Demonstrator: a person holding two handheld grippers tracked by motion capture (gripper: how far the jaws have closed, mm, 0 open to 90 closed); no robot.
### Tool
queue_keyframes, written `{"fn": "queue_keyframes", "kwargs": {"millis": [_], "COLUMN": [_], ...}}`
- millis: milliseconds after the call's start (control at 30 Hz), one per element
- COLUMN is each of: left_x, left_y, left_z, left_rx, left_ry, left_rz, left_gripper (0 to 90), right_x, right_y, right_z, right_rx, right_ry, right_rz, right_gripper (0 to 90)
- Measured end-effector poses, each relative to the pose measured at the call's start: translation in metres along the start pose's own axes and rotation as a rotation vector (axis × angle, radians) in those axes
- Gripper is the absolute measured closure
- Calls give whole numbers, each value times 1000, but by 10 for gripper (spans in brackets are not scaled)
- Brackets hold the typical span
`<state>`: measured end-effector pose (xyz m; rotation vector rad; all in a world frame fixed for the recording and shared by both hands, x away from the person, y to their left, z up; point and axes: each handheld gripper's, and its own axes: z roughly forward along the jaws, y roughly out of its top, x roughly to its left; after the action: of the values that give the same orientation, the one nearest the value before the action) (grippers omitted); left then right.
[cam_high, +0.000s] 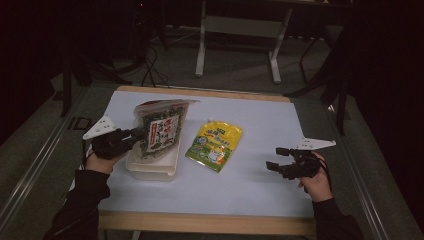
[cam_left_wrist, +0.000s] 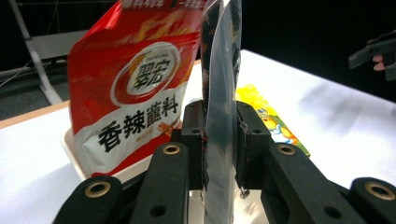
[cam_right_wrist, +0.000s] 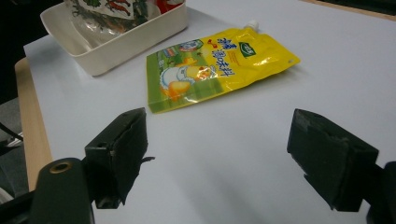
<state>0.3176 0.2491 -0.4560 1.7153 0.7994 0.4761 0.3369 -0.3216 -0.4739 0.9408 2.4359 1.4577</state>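
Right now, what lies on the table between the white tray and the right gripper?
In the high view, the yellow spouted pouch lies flat between the white tray and the right gripper; the remaining table stretch is bare.

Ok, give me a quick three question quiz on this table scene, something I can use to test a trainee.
1. True or false: the left gripper is shut on the edge of the clear packet.
2. Where does the yellow spouted pouch lie?
A. inside the white tray
B. flat on the white table, beside the tray
C. between the jaws of the right gripper
3. Fill in: the right gripper's jaws are ____ with nothing between them.

Key: 1 true; 2 B; 3 open.
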Motion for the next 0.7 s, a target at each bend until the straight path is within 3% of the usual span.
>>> {"fn": "queue_keyframes", "kwargs": {"millis": [133,433,700], "left_x": [12,34,36], "left_y": [-13,-45,-53], "left_z": [-5,-17,-19], "left_rx": [-27,-62,-59], "left_ry": [3,34,51], "left_rz": [-78,-198,-207], "left_gripper": [790,785,783], "right_x": [0,1,2], "right_y": [-1,-1,0], "right_z": [0,2,5], "right_rx": [2,8,11], "right_ry": [0,1,4], "right_rz": [1,-1,-4], "right_gripper": [197,197,197]}}
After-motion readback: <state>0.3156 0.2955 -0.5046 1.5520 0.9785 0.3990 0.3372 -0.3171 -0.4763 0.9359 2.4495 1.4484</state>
